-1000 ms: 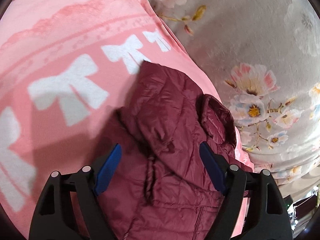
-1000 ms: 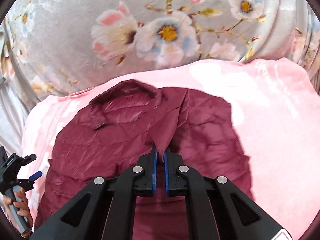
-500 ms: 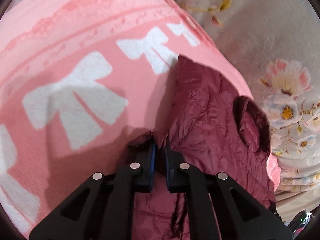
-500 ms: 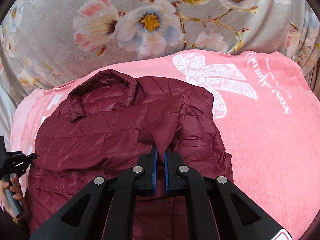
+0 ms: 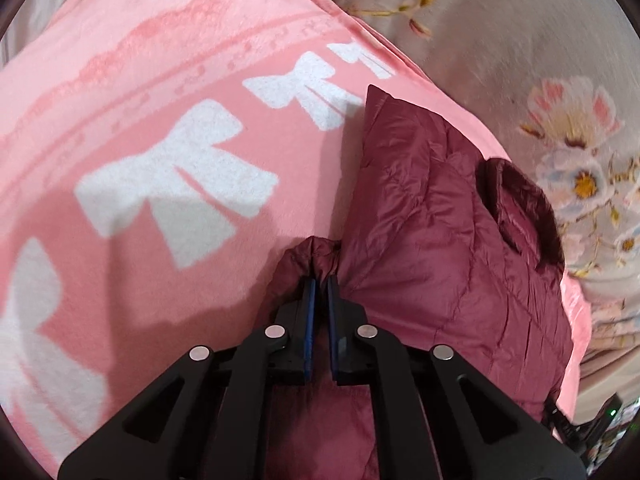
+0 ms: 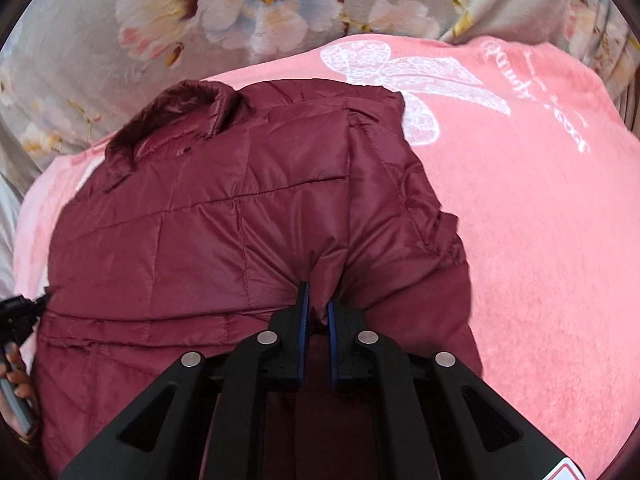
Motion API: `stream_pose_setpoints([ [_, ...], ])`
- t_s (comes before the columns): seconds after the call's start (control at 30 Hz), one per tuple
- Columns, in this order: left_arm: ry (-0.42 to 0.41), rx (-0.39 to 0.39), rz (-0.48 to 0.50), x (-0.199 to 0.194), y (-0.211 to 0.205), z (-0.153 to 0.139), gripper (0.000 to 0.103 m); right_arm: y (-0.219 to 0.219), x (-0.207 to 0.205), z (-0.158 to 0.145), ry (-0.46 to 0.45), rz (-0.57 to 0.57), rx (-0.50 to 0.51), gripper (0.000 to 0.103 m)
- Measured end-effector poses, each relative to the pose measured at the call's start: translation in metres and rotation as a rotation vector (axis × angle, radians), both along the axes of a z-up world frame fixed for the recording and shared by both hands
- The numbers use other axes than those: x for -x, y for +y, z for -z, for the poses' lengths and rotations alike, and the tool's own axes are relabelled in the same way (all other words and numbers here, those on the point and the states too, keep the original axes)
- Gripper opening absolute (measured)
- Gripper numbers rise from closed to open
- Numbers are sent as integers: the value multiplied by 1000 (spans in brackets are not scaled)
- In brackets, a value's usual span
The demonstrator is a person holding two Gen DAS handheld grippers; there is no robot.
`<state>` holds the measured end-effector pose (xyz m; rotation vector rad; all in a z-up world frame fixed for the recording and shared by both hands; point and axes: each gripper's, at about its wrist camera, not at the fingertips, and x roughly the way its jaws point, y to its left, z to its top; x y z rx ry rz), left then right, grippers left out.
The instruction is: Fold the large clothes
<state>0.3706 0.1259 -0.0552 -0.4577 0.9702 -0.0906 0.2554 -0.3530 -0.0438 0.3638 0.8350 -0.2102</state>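
Left wrist view: the left gripper (image 5: 321,278), black with blue pads, has its jaws pinched together on a gathered, puckered edge of the maroon quilted puffer jacket (image 5: 432,232). The bunched cloth rises just past the fingertips. To the right of the gripper the jacket lies in a folded slab with a sharp corner pointing toward the top of the frame; its stand-up collar (image 5: 520,208) sits at the jacket's right edge. Under it is a pink fleece blanket with white bow prints (image 5: 172,184), and beyond that a grey bedcover with a pale flower pattern (image 5: 540,60).

Right wrist view: the right gripper (image 6: 316,300), same black and blue build, is clamped on a tuck of the jacket (image 6: 240,216), with fabric wedged between the pads and creases radiating from the pinch. The jacket spreads wide across the left and centre of the frame, quilted panels facing up, collar (image 6: 180,108) at upper left near the edge of the blanket (image 6: 540,220). A white lace bow print (image 6: 400,68) shows on the blanket just past the jacket's far right corner. The flowered bedcover (image 6: 240,8) fills the top. At the far left edge the left gripper (image 6: 20,312) is partly visible at the jacket's side, with fingers of a person's hand (image 6: 16,380) around its grey handle.
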Motion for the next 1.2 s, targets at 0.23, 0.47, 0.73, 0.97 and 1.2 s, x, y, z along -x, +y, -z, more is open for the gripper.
stream_pose_setpoints([
  [0.23,-92,-211,55,25,-17,-63,9,0,24,-51,-88,39,17,19],
  [0.47,-94,-247,228,-8,-113,-61,30,46,-33,-58,-61,-78,122,19],
  [0.73,-60,-299,280,10,-121,-3,31,82,-23,2,28,-184,200,18],
  [0.97,-124,-384,306,25,-126,2,31,68,-14,4,-1,-172,111,17],
  [1.2,-76,-244,363,21,-111,-31,53,46,-3,-29,-42,-165,-40,34],
])
